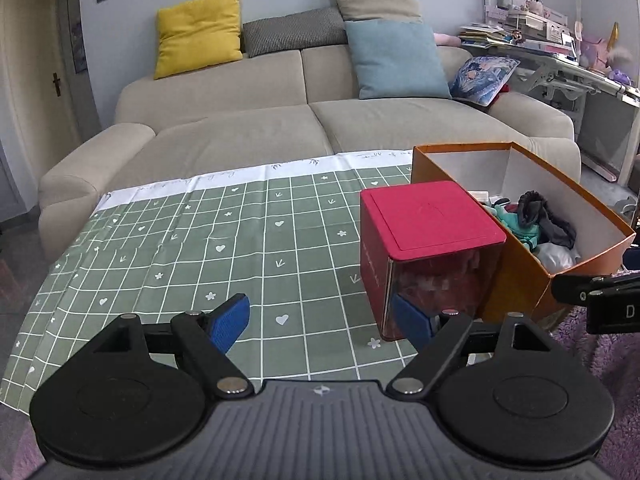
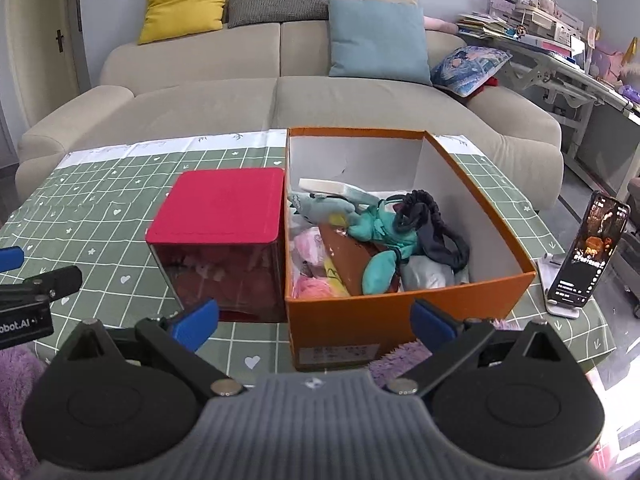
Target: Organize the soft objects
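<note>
Both tools stand wide open and hold nothing. The left tool [image 1: 322, 322] hangs low over the surface [image 1: 240, 240], just beside a red-lidded box [image 1: 430, 216]. The right tool [image 2: 316, 322] faces the near wall of an open orange box [image 2: 352, 320], which holds a teal plush toy [image 2: 376, 236], a dark scrunchie [image 2: 420, 208] and other soft things. Beyond the checked green cloth stands a beige sofa [image 2: 240, 96].

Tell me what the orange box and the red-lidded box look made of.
Orange box: likely cardboard, matte orange outside, white inside, with thin, straight walls. Red-lidded box: probably plastic, with a matte red lid and clear, glossy walls showing reddish contents inside.
</note>
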The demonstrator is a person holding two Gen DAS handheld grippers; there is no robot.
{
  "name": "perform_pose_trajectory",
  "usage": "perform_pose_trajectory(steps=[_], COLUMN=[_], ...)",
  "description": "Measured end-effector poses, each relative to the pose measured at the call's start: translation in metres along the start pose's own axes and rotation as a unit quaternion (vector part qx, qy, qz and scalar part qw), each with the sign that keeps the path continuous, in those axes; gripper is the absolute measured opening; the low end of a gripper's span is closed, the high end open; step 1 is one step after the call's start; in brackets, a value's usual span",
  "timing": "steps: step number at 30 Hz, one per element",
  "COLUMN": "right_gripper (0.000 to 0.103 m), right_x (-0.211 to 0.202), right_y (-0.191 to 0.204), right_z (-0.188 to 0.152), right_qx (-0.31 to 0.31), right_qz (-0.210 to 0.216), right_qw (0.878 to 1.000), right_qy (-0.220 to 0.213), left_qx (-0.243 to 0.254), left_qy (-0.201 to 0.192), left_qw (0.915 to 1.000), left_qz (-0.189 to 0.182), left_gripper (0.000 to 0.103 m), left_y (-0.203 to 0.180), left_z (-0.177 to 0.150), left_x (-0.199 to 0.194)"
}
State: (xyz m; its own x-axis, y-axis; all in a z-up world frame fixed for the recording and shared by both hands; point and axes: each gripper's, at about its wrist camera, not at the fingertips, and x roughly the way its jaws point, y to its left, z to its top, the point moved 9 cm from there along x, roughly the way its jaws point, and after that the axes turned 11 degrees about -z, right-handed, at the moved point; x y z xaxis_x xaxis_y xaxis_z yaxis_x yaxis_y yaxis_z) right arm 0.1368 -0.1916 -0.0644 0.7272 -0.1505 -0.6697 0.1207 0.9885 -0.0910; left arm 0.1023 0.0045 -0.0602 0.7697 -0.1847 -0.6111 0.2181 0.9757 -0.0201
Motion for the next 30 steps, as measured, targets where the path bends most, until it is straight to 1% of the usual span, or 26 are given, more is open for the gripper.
perform_pose_trajectory(steps=[30], right_gripper=[0.1], right_x=[0.0012], right_y=[0.0016], right_z=[-0.0016], right_qx=[-0.001], right_qz=[0.006], right_qw=[1.0], right_qy=[0.002], left_qx=[0.012], left_qy=[0.004], left_qw=[0.9999], left_qz=[0.005], left_gripper=[0.096], left_y=[-0.0009], left_z=[0.0019], left_x=[-0.0042])
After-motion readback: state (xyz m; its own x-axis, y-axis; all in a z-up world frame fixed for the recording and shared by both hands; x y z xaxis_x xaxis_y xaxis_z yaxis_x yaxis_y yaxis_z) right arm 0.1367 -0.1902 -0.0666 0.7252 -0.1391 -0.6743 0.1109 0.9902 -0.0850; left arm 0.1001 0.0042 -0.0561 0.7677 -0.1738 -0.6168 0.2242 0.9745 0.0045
